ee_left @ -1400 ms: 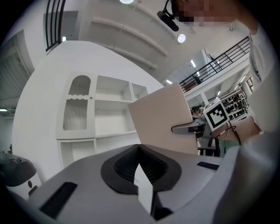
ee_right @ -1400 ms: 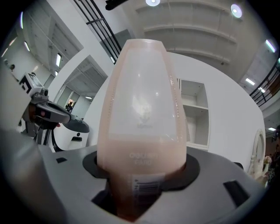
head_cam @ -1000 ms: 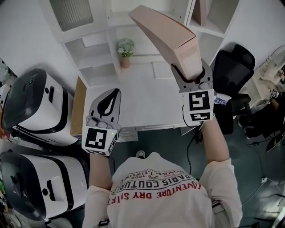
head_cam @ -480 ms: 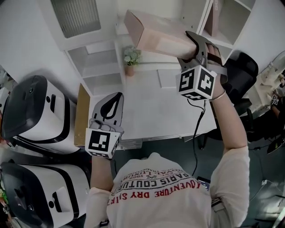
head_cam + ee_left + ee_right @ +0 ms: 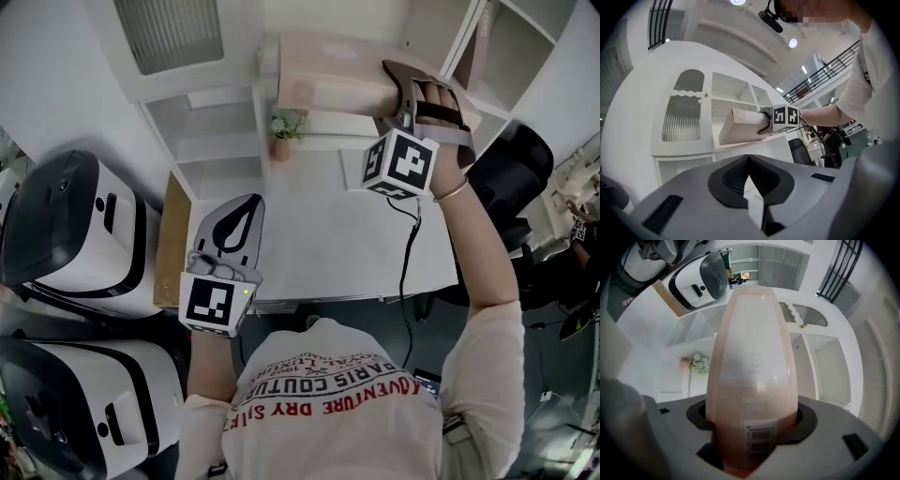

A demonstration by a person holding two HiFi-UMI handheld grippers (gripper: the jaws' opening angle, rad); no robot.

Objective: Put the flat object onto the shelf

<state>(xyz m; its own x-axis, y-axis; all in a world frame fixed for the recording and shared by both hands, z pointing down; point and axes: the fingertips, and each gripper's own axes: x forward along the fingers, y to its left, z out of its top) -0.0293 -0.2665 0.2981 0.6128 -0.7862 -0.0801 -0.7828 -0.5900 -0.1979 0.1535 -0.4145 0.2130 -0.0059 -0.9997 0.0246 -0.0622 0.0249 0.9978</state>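
Now the right gripper (image 5: pixel 398 94) is raised in front of the white shelf unit (image 5: pixel 220 141) and it grasps the flat pink box (image 5: pixel 328 80) by one short end. In the right gripper view the box fills the space between the two jaws, and its end with the barcode label sits deep in the black pads. These jaws have just been opening a little, but the box is between them and the pads press on both its sides. The box lies about level and points away from the gripper, toward the left of the head view. In the left gripper view it is at the height of an open compartment of the shelf, close above the board. I cannot tell if it touches the board.

The left gripper (image 5: pixel 242 208) is held low over the white desk (image 5: pixel 319 234), well apart from the box. Its jaws are clenched, tip against tip, and nothing is between them.

A small potted plant (image 5: pixel 284 131) stands on the desk under the box, near the shelf unit. Two big white and black machines (image 5: pixel 66 225) stand at the left side, and a black office chair (image 5: pixel 511 164) is at the right.
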